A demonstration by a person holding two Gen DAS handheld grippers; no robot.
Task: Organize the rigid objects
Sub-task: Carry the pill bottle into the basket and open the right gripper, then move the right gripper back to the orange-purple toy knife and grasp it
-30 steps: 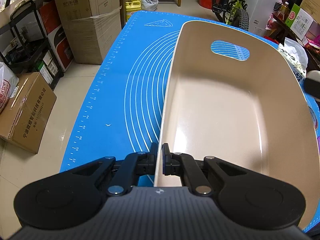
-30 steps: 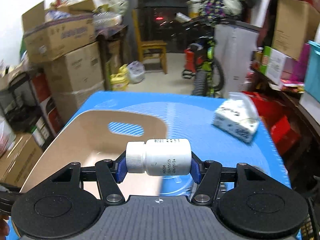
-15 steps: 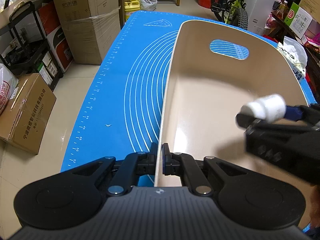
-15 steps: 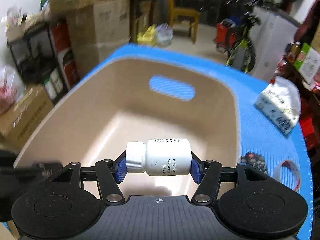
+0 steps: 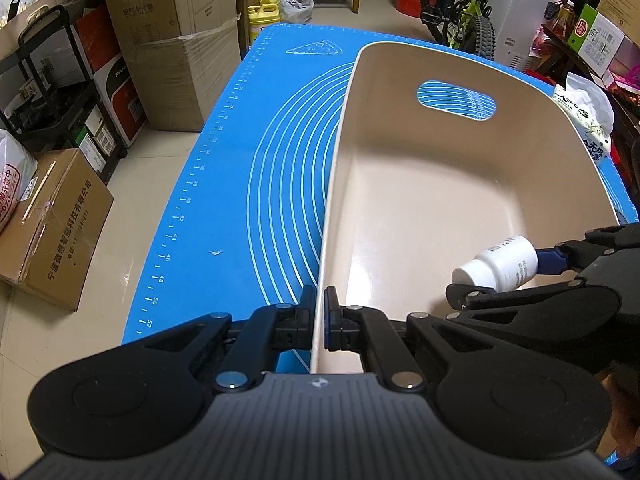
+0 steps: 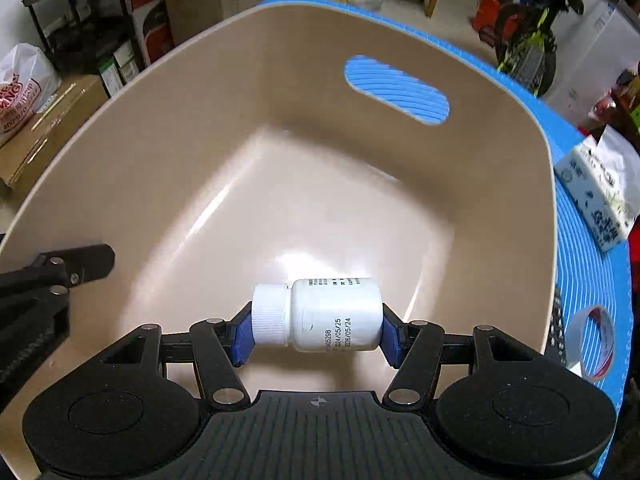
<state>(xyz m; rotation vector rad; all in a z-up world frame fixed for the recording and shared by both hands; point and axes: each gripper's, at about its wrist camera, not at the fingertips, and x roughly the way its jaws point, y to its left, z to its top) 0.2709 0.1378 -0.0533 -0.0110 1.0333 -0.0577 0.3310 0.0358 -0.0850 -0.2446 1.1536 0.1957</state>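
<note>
Item: small white plastic pill bottle (image 6: pixel 318 316) with a ribbed screw cap and printed dates. Location: held inside the mouth of the beige plastic tub (image 6: pixel 240 80), above its floor and not touching it, toward the near wall.

Holder: right gripper (image 6: pixel 318 330), blue pads (image 6: pixel 244 338) clamped on the bottle end to end, one pad on the cap, the other on the base.

Orientation: long axis horizontal, lying straight across the gripper from pad to pad; cap points to the left, base to the right. Printed text faces upward toward the camera.

Second holder: left gripper (image 5: pixel 319 318), pinched shut on the tub's near-left rim, apparently steadying it on the blue silicone baking mat (image 5: pixel 240 160).

Progress: tub interior shows nothing stored (this bottle looks to be the first entry). Placement not yet done; release remains. Outside the tub on the mat, right side: a tissue pack (image 6: pixel 596 196) and a roll of clear tape (image 6: pixel 592 344), possibly still to be sorted.
</note>
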